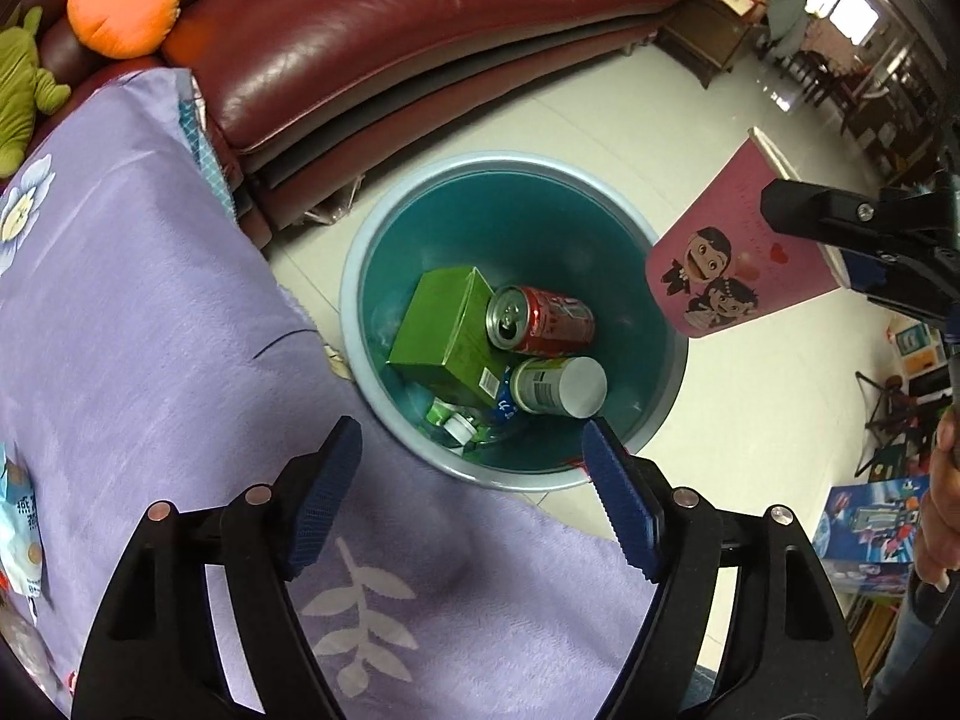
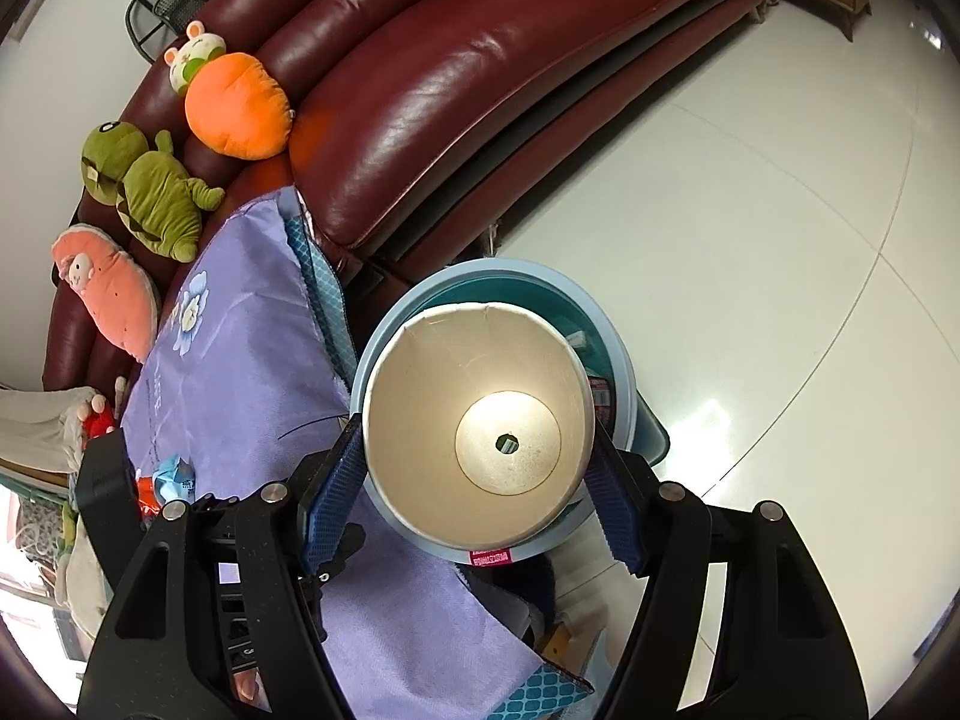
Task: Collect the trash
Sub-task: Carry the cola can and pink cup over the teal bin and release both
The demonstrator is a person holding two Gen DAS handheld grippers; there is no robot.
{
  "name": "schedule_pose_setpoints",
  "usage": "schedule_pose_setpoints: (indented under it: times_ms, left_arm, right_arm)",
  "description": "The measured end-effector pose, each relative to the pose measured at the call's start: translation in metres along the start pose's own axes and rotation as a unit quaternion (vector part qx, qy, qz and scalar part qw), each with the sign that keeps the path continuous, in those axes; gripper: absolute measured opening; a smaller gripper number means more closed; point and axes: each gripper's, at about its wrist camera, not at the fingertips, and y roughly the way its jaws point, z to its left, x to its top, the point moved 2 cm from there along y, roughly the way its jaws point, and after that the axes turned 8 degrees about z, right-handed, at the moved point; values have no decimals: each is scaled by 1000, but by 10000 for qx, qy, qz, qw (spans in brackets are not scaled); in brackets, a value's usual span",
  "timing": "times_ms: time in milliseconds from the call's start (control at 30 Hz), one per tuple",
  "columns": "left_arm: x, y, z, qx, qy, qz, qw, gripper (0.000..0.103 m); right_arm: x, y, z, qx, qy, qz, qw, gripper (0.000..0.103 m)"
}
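Note:
A teal trash bin [image 1: 360,276] with a pale blue rim stands on the floor beside the cloth-covered table. Inside lie a green carton [image 1: 444,330], a red drink can [image 1: 540,321], a white canister [image 1: 558,387] and a plastic bottle [image 1: 474,423]. My left gripper [image 1: 471,429] hangs open over the bin's near rim, nothing between its fingers. My right gripper [image 2: 477,429] is shut on a pink paper cup [image 2: 432,372], whose open mouth faces the camera. That cup [image 1: 738,252], printed with cartoon figures, hangs above the bin's right edge, held by the right gripper [image 1: 828,240]. The bin's rim [image 2: 384,324] shows behind the cup.
A purple floral cloth [image 1: 150,330] covers the table at left, with a pale blue snack packet [image 1: 18,516] on it. A dark red leather sofa [image 1: 372,30] with plush toys [image 2: 240,102] runs behind the bin. Toy boxes [image 1: 870,534] sit on the tiled floor at right.

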Motion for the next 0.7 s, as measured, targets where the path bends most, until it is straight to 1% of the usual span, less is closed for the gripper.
schedule_pose_setpoints:
  times_ms: [100,233,267,300,333,467,500,600,700]
  left_arm:
    - [-4,-8,4,15,-72,-120,9999,82]
    - [-10,-18,11,-38,-220,-249,9994,83]
    - [-12,-20,13,-54,-255,-271,9993,85]
    - [-13,-22,16,-69,-291,-301,9991,89]
    - [-15,-24,20,-74,-347,-353,9987,90]
    - [-22,-32,33,-163,-512,-455,9975,90]
    - [-23,-34,36,-181,-548,-469,9972,90]
    - [-27,-39,41,-213,-591,-509,9967,90]
    - [-32,-42,44,-245,-596,-535,9965,90]
  right_arm:
    - [-1,4,5,-12,-51,58,10000,66]
    - [-2,14,13,-10,-144,188,9997,67]
    - [-3,16,16,-4,-169,221,9996,67]
    - [-4,19,18,-3,-196,255,9995,67]
    - [-5,22,23,-2,-243,306,9992,67]
    - [-10,36,38,59,-365,579,9976,71]
    - [-10,38,40,41,-339,606,9976,73]
    - [-11,41,42,-33,-281,639,9976,73]
    - [-13,39,44,-137,-247,628,9976,77]
